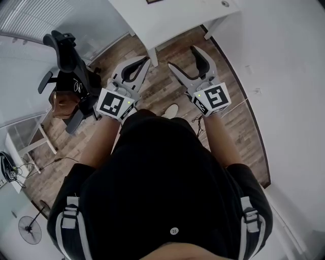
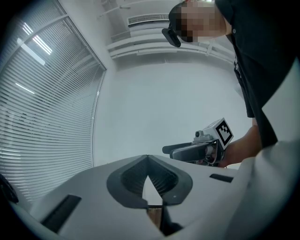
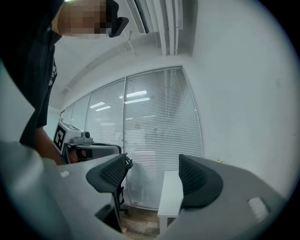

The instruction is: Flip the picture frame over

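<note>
The person stands on a brown wooden floor (image 1: pixel 167 86) and holds both grippers out level in front of the body. One light shoe (image 1: pixel 170 110) peeks out below.

The left gripper (image 1: pixel 145 60) has its fingers together at the tips. Nothing is between them. The right gripper (image 1: pixel 184 57) has its fingers wide apart, and nothing is between them either. The two grippers are side by side, near each other but not touching.

In front of the person is a white table (image 1: pixel 167 20). Its top looks bare where it shows. At the very top edge of the head view a small dark corner (image 1: pixel 154 1) sits on the table. It is cut off, so one cannot tell what it is. The picture frame cannot be made out in any view.

A black office chair (image 1: pixel 68 56) stands to the left on the floor, with a brown bag (image 1: pixel 63 104) on its seat. Lower left there is a standing fan (image 1: pixel 30 228), and some dark cables (image 1: pixel 10 167) lie close to a small white stand (image 1: pixel 30 142).

A plain white wall (image 1: pixel 284 61) runs along the right side of the room. White blinds (image 3: pixel 154 126) cover the tall windows behind the table and the chair. An air vent (image 2: pixel 147 19) sits high up near the ceiling.
</note>
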Available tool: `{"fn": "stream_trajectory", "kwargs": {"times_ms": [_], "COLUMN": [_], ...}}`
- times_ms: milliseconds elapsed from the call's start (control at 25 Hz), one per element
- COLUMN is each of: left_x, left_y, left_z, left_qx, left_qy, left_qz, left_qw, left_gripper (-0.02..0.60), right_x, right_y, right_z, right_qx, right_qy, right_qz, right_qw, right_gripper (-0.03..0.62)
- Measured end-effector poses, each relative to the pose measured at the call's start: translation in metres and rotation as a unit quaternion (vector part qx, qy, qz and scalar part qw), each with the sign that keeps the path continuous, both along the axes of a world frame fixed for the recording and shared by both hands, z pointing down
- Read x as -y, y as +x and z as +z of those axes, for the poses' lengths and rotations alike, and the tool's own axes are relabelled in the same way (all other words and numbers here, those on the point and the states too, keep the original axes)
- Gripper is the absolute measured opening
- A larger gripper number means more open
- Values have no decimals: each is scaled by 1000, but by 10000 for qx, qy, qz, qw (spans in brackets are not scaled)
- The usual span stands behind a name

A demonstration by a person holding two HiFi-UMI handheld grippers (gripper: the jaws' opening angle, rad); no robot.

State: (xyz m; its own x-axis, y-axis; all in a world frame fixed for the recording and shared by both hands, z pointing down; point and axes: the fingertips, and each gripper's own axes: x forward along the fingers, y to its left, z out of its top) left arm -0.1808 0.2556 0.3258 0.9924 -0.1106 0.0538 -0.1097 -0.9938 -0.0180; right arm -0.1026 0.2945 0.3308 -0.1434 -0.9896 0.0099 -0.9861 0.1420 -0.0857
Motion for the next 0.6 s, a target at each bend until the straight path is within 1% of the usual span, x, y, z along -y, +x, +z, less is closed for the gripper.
{"fn": "stream_trajectory", "kwargs": {"times_ms": [160,320,600], "left_x": [-11,-10,18], "left_y": [20,35,61], "left_z": [1,5,9], "left_qx": [10,56,29], "left_qy": [17,5,-33], "left_qz": [-133,-212,-211], "left_qw": [9999,9998,9998], "left_gripper": [5,5,5], "right_x": [-9,-7,20], "right_y": [24,40,61], "right_z": [1,3,7], "right_qx": [41,92,67], "right_qy": [23,16,-71], "right_qz": [-85,-138,-173], "right_qw": [10000,9999,9998], "right_gripper": [357,357,357]}}
